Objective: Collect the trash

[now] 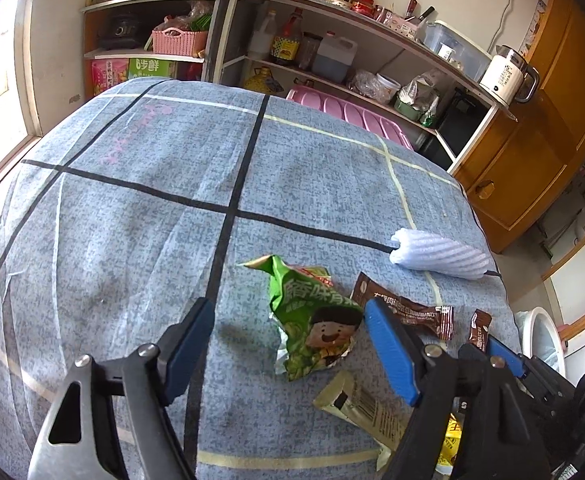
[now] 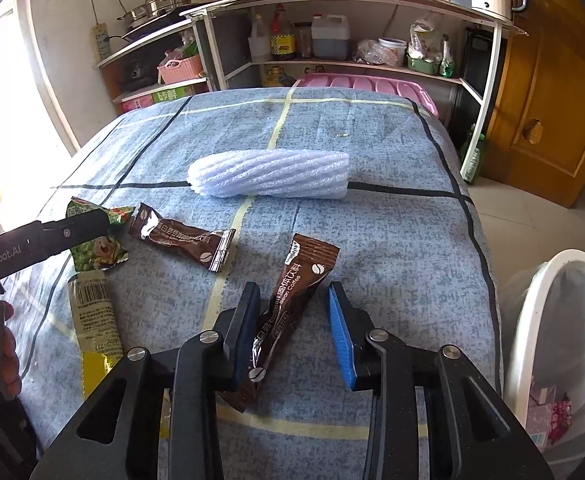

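Picking stage, both claws low over the blue checked bed (image 2: 392,216).

Right claw (image 2: 296,328): jaws part-closed astride a brown coffee sachet (image 2: 292,300) at the near right of the bed; the dark pad touches it, the blue pad stands clear, so no firm hold yet. Next move, as judged: finish closing, lift, carry right to the white lined bin (image 2: 532,304) beside the bed.

Left claw (image 1: 288,344): jaws wide, nothing held, straddling the green snack bag (image 1: 312,320) at the near left. Next: lower and close.

Count on the bed:
- brown coffee sachets: two; the second (image 2: 184,236) lies just right of the green bag
- green snack bag: one
- olive barcode wrapper (image 2: 92,312): one, nearest left
- white foam sleeve (image 2: 268,174): one, farthest, mid-bed
- bin: one
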A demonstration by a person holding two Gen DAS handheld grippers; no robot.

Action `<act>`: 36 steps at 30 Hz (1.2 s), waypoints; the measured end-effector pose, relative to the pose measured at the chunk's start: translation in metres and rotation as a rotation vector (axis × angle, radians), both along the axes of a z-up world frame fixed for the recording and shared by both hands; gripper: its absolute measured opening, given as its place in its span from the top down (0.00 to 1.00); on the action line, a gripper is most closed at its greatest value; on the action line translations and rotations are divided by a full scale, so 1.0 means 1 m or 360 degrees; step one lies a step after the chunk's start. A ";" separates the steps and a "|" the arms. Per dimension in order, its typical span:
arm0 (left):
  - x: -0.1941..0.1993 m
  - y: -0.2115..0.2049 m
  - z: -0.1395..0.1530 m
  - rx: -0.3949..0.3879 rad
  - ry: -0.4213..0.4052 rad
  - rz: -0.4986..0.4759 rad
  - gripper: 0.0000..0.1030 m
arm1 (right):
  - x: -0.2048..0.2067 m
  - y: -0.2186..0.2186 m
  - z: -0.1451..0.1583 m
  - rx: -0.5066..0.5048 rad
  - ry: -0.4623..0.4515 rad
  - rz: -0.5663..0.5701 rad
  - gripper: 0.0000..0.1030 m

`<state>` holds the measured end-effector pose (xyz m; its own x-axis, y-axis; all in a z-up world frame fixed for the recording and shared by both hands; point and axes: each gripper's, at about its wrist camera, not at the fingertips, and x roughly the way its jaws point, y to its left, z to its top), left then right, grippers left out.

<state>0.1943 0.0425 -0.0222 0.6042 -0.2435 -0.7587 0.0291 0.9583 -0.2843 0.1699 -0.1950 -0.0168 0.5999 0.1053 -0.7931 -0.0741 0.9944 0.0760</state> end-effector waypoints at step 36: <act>-0.027 -0.022 0.024 0.0110 -0.0187 -0.0110 0.59 | -0.014 -0.019 0.009 0.0094 -0.0097 -0.0028 0.83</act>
